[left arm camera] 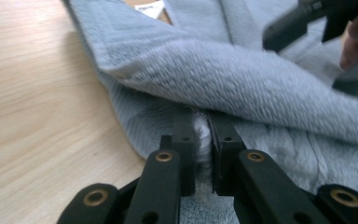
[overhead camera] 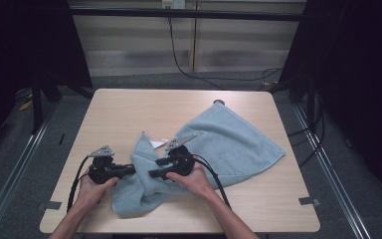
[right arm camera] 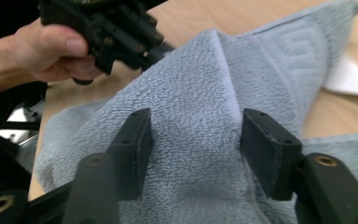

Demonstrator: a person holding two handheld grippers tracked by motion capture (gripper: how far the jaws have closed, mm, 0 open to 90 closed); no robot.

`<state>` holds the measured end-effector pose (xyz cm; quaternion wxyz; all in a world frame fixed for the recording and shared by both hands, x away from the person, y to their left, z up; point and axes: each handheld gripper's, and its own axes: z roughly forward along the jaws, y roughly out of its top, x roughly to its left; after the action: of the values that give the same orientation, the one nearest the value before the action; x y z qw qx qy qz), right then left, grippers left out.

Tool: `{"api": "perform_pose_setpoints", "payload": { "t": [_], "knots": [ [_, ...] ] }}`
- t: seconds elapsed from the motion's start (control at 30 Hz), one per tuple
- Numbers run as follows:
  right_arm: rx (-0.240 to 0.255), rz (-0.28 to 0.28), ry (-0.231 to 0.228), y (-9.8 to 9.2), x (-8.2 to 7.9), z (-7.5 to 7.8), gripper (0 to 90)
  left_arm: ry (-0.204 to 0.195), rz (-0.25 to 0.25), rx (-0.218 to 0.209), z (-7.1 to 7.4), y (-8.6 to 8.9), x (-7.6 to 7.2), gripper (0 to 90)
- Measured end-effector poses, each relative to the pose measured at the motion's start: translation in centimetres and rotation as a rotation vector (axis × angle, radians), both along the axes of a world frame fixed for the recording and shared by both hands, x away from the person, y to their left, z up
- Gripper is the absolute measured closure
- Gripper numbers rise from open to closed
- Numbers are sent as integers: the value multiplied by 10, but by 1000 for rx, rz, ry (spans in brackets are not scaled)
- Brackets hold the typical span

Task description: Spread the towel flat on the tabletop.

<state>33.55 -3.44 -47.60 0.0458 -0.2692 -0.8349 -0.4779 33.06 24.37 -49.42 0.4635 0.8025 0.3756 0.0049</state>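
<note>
Left claw (left arm camera: 201,140) is clamped on a bunched fold of the blue towel (overhead camera: 229,142) on the table (overhead camera: 129,107); right claw (right arm camera: 193,149) straddles a ridge, jaws apart. I'd squeeze low, catching both layers.

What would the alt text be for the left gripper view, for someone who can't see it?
The left gripper, its two black jaws nearly together, pinches a fold of the light blue terry-cloth towel lying bunched on the pale wooden table. At the top right, farther off, part of the right gripper sits above the towel in the person's hand.
</note>
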Motion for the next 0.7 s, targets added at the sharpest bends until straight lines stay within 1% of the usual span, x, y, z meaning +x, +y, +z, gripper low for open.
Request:
{"api": "perform_pose_setpoints", "payload": {
  "t": [0.03, 0.07, 0.1, 0.13, 0.17, 0.2, 0.23, 0.27, 0.3, 0.33, 0.4, 0.43, 0.5, 0.53, 0.57, 0.6, 0.63, 0.67, 0.7],
  "knots": [
    [5, 2, 5, 0, 0, 0, 586, -2, 6, -2, 0, 2, 1, 828],
    [14, 6, 6, -2, 0, 0, 688, 0, 7, -9, 0, 3, 1, 828],
    [8, -4, -11, -4, -1, 2, 807, -9, 19, -8, 1, 5, 1, 828],
    [8, -4, -11, -4, -1, 2, 807, -9, 19, -8, 1, 5, 1, 828],
    [6, -7, -19, -6, -2, 3, 826, -16, 20, -2, 2, 6, 1, 828],
    [-6, -31, -46, -12, -5, 8, 842, -20, 31, -4, 3, 7, 0, 829],
    [-6, -31, -46, -12, -5, 8, 842, -29, 36, -1, 4, 9, 0, 829],
    [-6, -37, -56, -16, -6, 11, 843, -31, 48, -11, 5, 11, 0, 829],
    [0, -66, -82, -31, -12, 20, 844, -36, 58, -14, 7, 13, 0, 831],
    [0, -66, -82, -31, -12, 20, 844, -43, 70, -17, 8, 16, 0, 831],
    [-4, -100, -110, -55, -21, 31, 844, -50, 95, -37, 11, 21, 0, 833],
    [-15, -117, -120, -66, -26, 35, 844, -52, 101, -46, 12, 22, 0, 833],
    [-44, -147, -136, -90, -37, 40, 843, -60, 100, -52, 14, 23, -2, 833],
    [-69, -178, -127, -114, -47, 40, 843, -58, 86, -55, 14, 22, -2, 833],
    [-69, -178, -127, -114, -47, 40, 843, -59, 80, -50, 14, 21, -3, 833],
    [-95, -213, -106, -135, -58, 34, 843, -63, 71, -36, 14, 17, -4, 833],
    [-95, -213, -106, -135, -58, 34, 843, -61, 63, -36, 13, 14, -4, 833],
    [-101, -226, -100, -142, -62, 30, 842, -57, 37, -28, 13, 9, -5, 832],
    [-104, -238, -77, -153, -68, 24, 843, -60, 20, -24, 13, 5, -6, 827]
  ]
}}
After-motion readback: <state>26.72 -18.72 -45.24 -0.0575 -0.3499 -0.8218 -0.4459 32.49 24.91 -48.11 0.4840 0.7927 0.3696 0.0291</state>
